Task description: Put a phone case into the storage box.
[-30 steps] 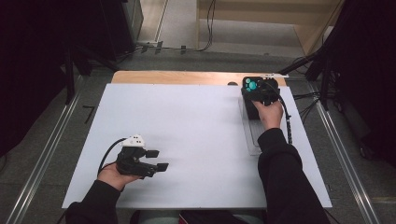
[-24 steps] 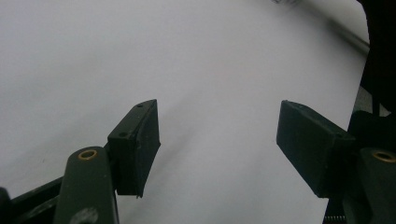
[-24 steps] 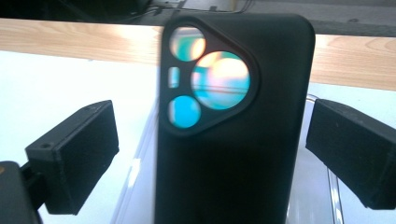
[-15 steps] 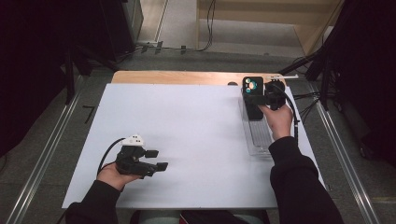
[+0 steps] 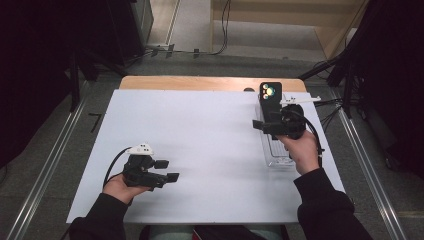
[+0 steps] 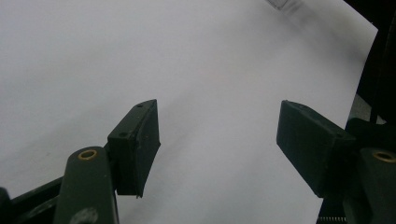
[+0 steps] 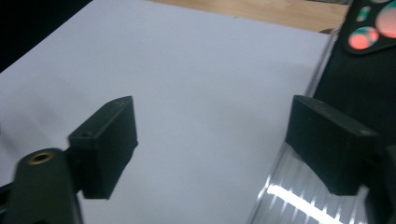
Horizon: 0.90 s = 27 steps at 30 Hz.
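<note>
A matte white rectangular surface (image 5: pixel 200 150) lies over a wooden board. At about 2 o'clock on it sits a clear, ribbed plastic tray (image 5: pixel 276 150), long and narrow, with a flat black rectangular card (image 5: pixel 270 97) bearing coloured round spots leaning at its far end. The right hand-held gripper (image 5: pixel 260 125) hovers above the tray, its blocky black jaws apart with nothing between them, though they have just been closing. At 7 o'clock the left hand-held gripper (image 5: pixel 167 170) rests low over bare white, jaws released and empty.
</note>
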### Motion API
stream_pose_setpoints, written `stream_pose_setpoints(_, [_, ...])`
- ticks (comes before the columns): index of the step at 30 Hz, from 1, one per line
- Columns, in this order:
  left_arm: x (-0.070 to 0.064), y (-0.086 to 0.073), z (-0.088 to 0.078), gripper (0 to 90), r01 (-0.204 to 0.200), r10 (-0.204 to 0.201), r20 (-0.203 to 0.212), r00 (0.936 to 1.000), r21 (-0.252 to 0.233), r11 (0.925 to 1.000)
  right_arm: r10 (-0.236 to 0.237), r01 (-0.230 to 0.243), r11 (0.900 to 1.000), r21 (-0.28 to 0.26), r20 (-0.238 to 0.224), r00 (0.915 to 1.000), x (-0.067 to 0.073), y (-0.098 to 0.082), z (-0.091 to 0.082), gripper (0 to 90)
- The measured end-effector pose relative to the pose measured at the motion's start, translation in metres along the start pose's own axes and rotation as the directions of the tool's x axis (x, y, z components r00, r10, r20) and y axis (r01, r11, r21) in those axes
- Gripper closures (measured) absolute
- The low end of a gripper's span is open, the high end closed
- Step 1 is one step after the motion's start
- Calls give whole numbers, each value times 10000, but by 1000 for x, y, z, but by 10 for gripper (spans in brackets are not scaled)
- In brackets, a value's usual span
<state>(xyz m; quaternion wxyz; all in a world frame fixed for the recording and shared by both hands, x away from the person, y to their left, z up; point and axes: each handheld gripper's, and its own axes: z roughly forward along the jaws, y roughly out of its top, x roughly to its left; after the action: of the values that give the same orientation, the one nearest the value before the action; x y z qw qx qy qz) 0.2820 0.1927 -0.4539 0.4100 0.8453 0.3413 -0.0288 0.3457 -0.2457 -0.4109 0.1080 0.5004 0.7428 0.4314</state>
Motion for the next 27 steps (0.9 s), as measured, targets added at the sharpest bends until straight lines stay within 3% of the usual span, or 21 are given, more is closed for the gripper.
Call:
stream_pose_setpoints(6, [-3,1,-1,304,-35,35,33,10000,22,10000,-620,635,9979,154,-854,9944,22,-19,-13,255])
stream_pose_setpoints(9, [-5,1,-1,304,-115,115,37,9999,13,9999,-1069,1118,9931,367,-1158,9875,30,-29,-19,286])
stream_pose_setpoints(16, [-9,-3,-5,304,-150,150,90,9998,-28,9999,-1368,1486,9868,635,-1614,9774,41,-55,-25,287])
stream_pose_setpoints(19, [-10,-5,-6,304,-138,139,151,9998,-76,9999,-1274,1416,9879,636,-1882,9738,44,-65,-28,287])
stream_pose_setpoints(27, [-11,-9,-9,304,-179,181,216,9996,-101,9998,-1592,1812,9795,884,-2124,9641,49,-87,-29,287])
